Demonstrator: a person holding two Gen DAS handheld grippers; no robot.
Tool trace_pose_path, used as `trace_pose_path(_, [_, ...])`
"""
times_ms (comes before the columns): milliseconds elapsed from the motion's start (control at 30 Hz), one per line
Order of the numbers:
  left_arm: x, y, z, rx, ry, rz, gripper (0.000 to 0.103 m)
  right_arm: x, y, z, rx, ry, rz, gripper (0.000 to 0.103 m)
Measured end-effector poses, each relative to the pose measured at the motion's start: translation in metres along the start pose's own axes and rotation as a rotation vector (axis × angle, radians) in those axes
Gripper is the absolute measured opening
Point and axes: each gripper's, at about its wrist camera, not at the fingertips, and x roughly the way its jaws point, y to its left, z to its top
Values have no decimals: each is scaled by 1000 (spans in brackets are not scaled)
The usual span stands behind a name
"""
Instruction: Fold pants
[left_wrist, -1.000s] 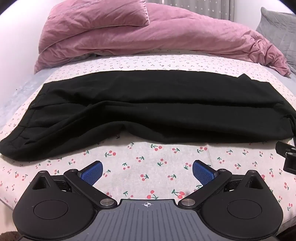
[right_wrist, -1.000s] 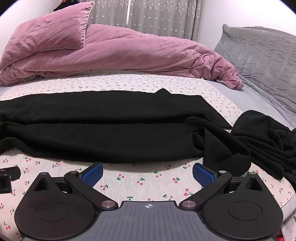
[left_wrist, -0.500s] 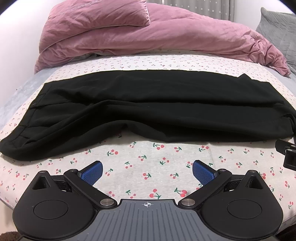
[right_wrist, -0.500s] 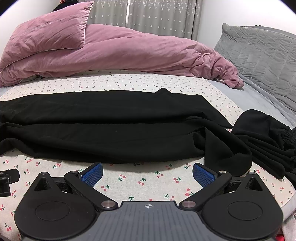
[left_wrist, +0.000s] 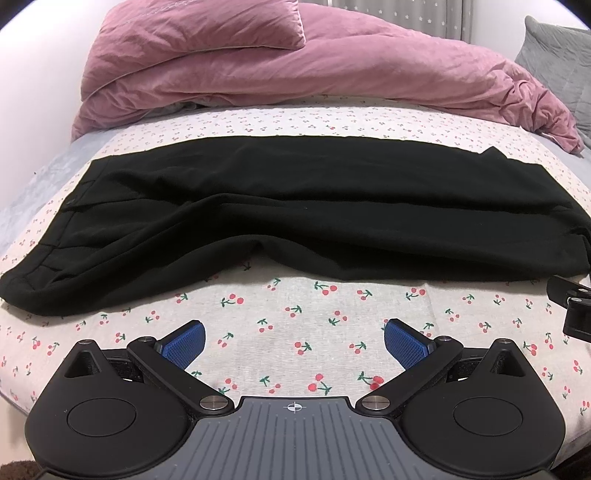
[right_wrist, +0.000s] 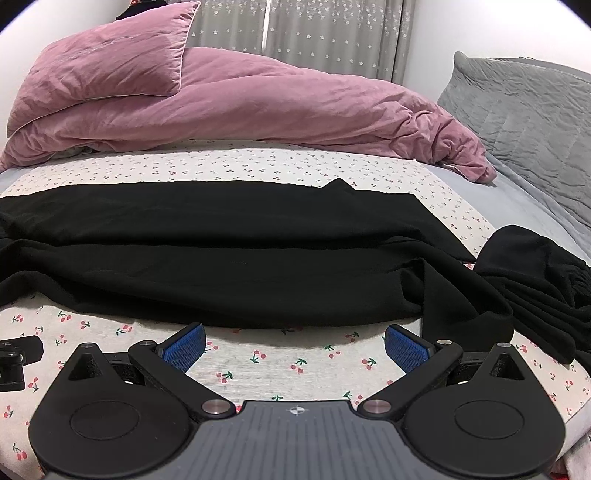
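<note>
Black pants (left_wrist: 295, 214) lie lengthwise across the cherry-print bed sheet (left_wrist: 295, 314), folded leg over leg, waistband at the left. In the right wrist view the pants (right_wrist: 240, 266) end at the right in a rumpled leg hem. My left gripper (left_wrist: 294, 341) is open and empty, hovering over the sheet short of the pants' near edge. My right gripper (right_wrist: 294, 341) is open and empty, its fingertips close to the pants' near edge. Each gripper shows at the edge of the other's view.
A pink duvet (left_wrist: 332, 70) and pink pillow (right_wrist: 107, 62) lie piled behind the pants. A second crumpled black garment (right_wrist: 535, 280) lies at the right. A grey quilted headboard (right_wrist: 528, 110) stands at the far right. A curtain hangs behind.
Both grippers have drawn back slightly from the pants, showing more sheet in front. Jaws stay open. The pants have not moved.
</note>
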Motion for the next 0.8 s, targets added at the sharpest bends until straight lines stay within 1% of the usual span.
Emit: trace_pose_path(800, [1, 2, -1, 1, 3, -3, 103, 0, 3, -1, -11, -1, 1, 103])
